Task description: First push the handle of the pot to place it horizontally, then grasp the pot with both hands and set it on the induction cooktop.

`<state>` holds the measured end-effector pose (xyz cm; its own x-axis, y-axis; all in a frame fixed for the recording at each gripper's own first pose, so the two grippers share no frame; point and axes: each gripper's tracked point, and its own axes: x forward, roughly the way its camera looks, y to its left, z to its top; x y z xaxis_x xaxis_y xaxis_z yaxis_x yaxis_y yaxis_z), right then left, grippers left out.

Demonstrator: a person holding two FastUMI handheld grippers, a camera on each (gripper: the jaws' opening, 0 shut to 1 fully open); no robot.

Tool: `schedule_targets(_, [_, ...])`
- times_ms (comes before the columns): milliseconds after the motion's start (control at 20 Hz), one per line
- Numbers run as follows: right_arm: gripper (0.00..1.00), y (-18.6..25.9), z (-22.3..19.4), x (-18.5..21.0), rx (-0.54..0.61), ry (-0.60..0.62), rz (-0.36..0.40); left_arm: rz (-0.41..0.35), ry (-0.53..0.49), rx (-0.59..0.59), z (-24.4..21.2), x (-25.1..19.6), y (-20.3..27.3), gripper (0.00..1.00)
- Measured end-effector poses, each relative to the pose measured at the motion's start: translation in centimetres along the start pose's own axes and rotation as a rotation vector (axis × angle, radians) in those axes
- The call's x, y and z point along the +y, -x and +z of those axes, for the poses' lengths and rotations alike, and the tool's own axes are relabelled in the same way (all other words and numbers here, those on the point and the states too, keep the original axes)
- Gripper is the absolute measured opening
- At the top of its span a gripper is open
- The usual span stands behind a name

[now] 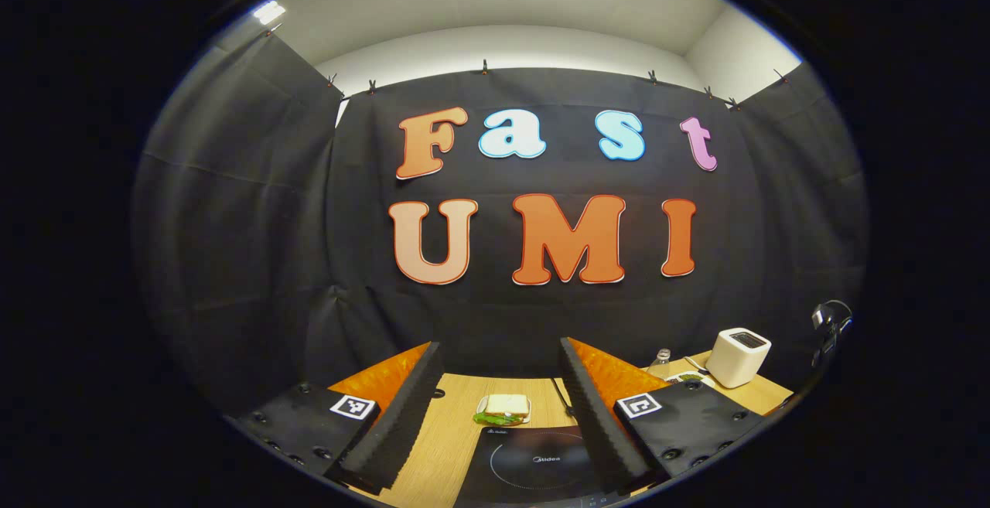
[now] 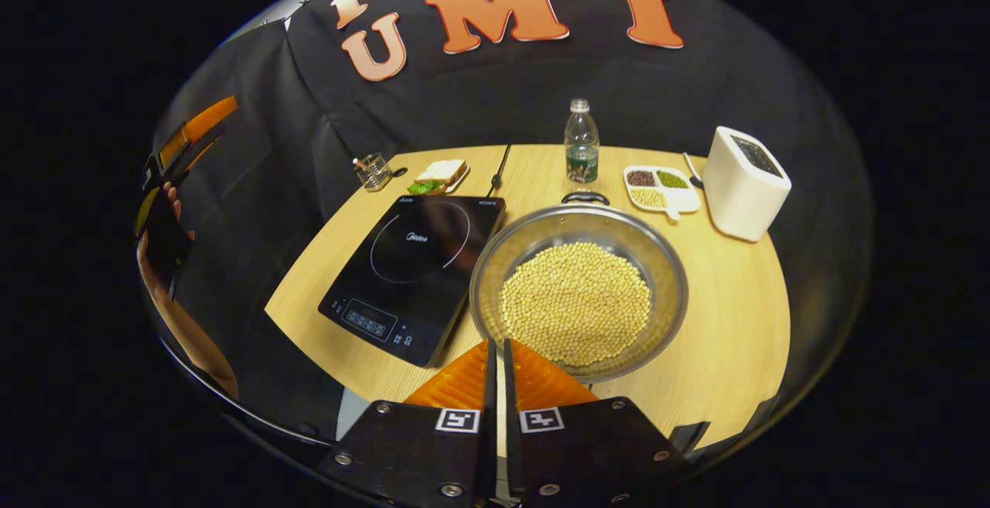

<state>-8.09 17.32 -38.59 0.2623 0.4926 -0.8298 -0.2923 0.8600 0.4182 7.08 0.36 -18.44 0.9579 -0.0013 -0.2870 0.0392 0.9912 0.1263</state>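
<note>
On the wooden table [image 2: 719, 338], a round metal pot [image 2: 578, 291] holding pale beans [image 2: 576, 303] sits just right of the black induction cooktop [image 2: 414, 276], their edges nearly touching. Its dark handle [image 2: 585, 198] lies at the far rim, toward a water bottle [image 2: 582, 143]. Hovering at the pot's near rim, the right gripper [image 2: 497, 357] has its fingers pressed together. Raised above the cooktop's near edge, the left gripper [image 1: 501, 400] holds its fingers spread wide, empty.

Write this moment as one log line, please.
steel pot of yellow beans: on table, right of black induction cooktop | left gripper: open | right gripper: shut, empty
</note>
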Motion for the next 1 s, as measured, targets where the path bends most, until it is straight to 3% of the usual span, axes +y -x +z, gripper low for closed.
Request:
schedule_targets(200, [0.00, -1.6, -2.8, 1.6, 0.127, -0.036, 0.086, 0.002, -0.005, 0.014, -0.7, 0.6, -0.2, 0.99])
schedule_targets(500, [0.00, -5.1, -6.2, 2.0, 0.257, -0.053, 0.097, 0.011, -0.007, 0.030, -1.4, 0.9, -0.7, 0.99])
schedule_targets(850, [0.00, -7.3, -7.0, -0.3, 0.305, -0.093, 0.036, 0.023, -0.033, 0.054, -2.1, 1.3, -1.2, 0.99])
schedule_targets(1000, [0.00, -7.7, -7.1, -0.5, 0.319, -0.144, 0.065, 0.025, -0.042, 0.055, -2.0, 1.0, -1.3, 0.99])
